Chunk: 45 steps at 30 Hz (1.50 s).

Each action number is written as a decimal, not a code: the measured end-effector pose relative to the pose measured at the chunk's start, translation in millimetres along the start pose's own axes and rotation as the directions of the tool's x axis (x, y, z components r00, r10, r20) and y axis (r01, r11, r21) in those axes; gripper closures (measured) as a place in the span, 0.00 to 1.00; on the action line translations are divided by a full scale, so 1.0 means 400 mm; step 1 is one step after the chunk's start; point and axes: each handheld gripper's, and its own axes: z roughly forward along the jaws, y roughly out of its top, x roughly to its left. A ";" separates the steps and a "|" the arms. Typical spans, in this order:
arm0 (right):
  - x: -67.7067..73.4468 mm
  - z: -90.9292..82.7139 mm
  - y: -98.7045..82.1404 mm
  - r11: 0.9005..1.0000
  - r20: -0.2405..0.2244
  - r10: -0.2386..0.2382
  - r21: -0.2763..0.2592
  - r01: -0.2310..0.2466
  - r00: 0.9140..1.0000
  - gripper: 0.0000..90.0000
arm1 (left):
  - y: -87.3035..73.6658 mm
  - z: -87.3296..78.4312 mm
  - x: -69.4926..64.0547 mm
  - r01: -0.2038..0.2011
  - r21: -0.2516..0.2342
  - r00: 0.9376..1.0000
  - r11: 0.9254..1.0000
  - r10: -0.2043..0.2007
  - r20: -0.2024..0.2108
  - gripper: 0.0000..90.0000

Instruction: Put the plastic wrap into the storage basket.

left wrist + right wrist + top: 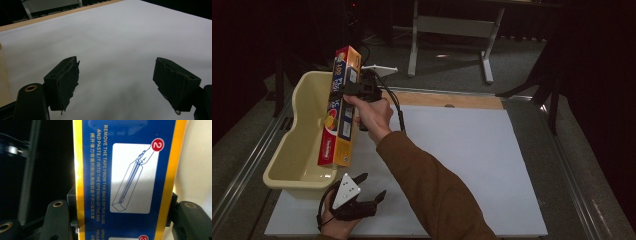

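Note:
A long yellow, blue and red wrap box (pixel 340 107) hangs nearly upright over the right rim of a cream plastic tub (pixel 303 145). My right gripper (pixel 354 90) is shut on the box's upper half. In the right gripper view the box's blue instruction panel (pixel 125 180) sits clamped between the two black jaws. My left gripper (pixel 371 187) rests low at the table's near left, in front of the tub, jaws spread wide with nothing between them. Its black pads (pixel 66 80) hover over the white sheet (pixel 120 45).
The white sheet (pixel 462 160) covers most of the table, with a wooden strip (pixel 447 100) along its far edge. Metal rails (pixel 577 190) run down both sides. A desk frame (pixel 452 30) stands on the floor beyond the table.

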 end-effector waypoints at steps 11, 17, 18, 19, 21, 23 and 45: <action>-0.024 0.045 -0.020 0.998 -0.137 0.058 -0.007 -0.059 0.989 0.45 | -0.001 0.002 0.001 0.001 0.001 1.000 1.000 -0.001 0.007 0.23; -0.038 0.068 -0.032 0.997 -0.146 0.075 0.013 -0.074 0.986 0.45 | -0.001 -0.001 0.001 0.005 -0.003 1.000 1.000 -0.005 0.003 0.23; -0.039 0.072 -0.033 0.997 -0.145 0.080 0.019 -0.078 0.986 0.44 | -0.002 -0.001 0.002 0.007 -0.004 1.000 1.000 -0.007 0.003 0.23; -0.039 0.076 -0.035 0.996 -0.146 0.086 0.023 -0.084 0.985 0.44 | -0.001 -0.002 0.003 0.007 -0.003 1.000 1.000 -0.007 0.002 0.23; -0.038 0.081 -0.038 0.996 -0.151 0.087 0.021 -0.085 0.985 0.44 | -0.001 -0.002 0.003 0.007 -0.003 1.000 1.000 -0.007 0.002 0.23; -0.036 0.086 -0.040 0.997 -0.151 0.082 0.021 -0.080 0.985 0.44 | -0.001 -0.001 0.001 0.006 -0.001 1.000 1.000 -0.006 0.006 0.23; -0.042 0.120 -0.057 0.998 -0.082 0.060 -0.002 -0.061 0.995 0.44 | 0.000 -0.002 0.001 0.002 -0.007 1.000 1.000 -0.002 0.005 0.23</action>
